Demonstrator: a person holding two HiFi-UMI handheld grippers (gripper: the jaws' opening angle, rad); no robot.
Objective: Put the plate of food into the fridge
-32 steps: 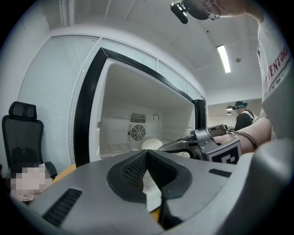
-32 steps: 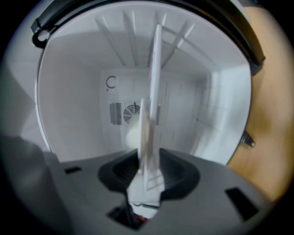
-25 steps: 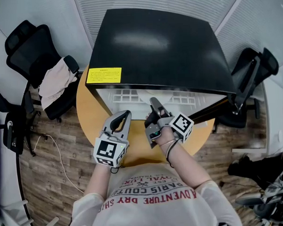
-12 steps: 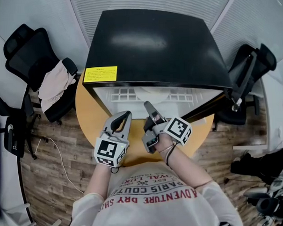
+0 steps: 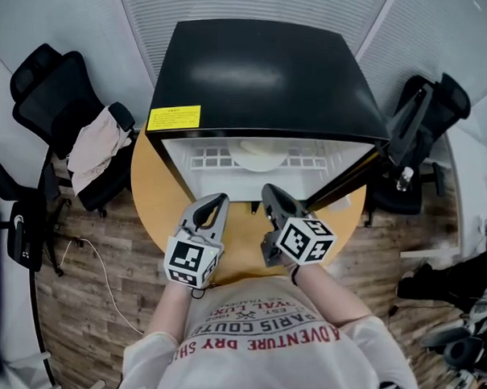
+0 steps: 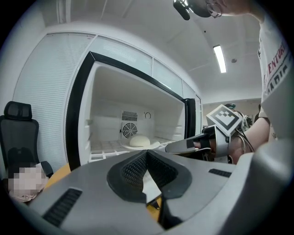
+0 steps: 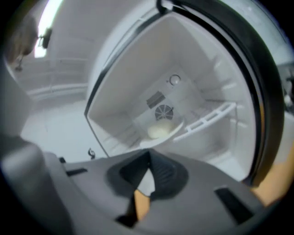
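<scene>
A white plate (image 5: pixel 258 155) with a pale mound of food rests on the wire shelf inside the open black fridge (image 5: pixel 262 76). The left gripper view shows the plate (image 6: pixel 138 142) deep in the fridge, and so does the right gripper view, where the plate (image 7: pixel 160 131) sits below the fan. My left gripper (image 5: pixel 216 204) is shut and empty in front of the fridge opening. Beside it my right gripper (image 5: pixel 271 193) is shut too, with nothing between its jaws. Both jaw tips, left (image 6: pixel 147 154) and right (image 7: pixel 149 165), point at the fridge's inside.
The fridge stands on a round wooden table (image 5: pixel 157 197). Its door (image 5: pixel 347 175) is swung open to the right. A black chair (image 5: pixel 49 85) with a cloth (image 5: pixel 96 144) over it stands on the left. Another black chair (image 5: pixel 426 121) is on the right.
My right gripper has drawn back from the fridge opening toward the person and turned its marker cube upward. The left gripper has stayed in place.
</scene>
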